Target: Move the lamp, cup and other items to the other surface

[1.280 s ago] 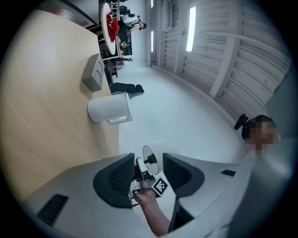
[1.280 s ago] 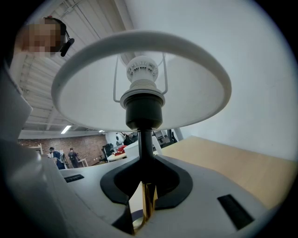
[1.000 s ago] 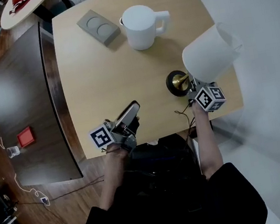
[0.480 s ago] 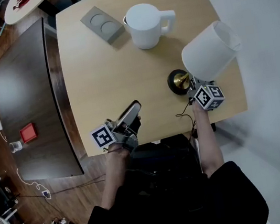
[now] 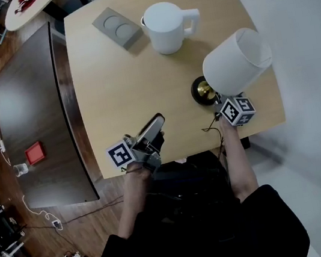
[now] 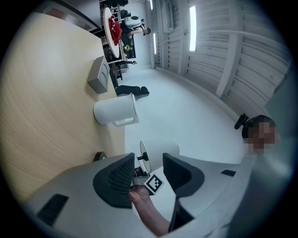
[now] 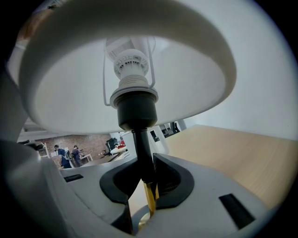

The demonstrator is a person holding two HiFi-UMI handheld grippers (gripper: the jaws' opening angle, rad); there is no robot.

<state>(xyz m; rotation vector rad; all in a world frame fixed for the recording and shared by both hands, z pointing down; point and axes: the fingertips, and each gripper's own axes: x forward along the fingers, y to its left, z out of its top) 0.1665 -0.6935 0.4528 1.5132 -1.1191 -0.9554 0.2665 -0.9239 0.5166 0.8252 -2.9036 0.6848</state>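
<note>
- Head view: the lamp [image 5: 236,62] stands near the front right corner of the light table [image 5: 117,89], with its black base [image 5: 203,91] on the wood. My right claw [image 5: 221,99] is at the stem, under the shade. A black cord [image 5: 214,131] trails off the front edge.
- The white cup [image 5: 167,28] sits at the back of the table. The grey tray [image 5: 116,28], with two round hollows, is just left of it.
- My left claw [image 5: 158,121] hangs over the front edge, well apart from everything.
- A dark table [image 5: 35,109] lies to the left, with a red thing [image 5: 35,153] on it.
- Each claw's cube carries black-and-white square markers.
- Left gripper view: the left claw [image 6: 148,160] has its jaws wide and nothing in them. The lamp shows far off through the gap.
- Right gripper view: the right claw [image 7: 145,163] is narrow around the stem [image 7: 142,153]. Its jaws have just been opening.
- The stem leans on the right-hand pad, with a sliver of gap on the other side.
</note>
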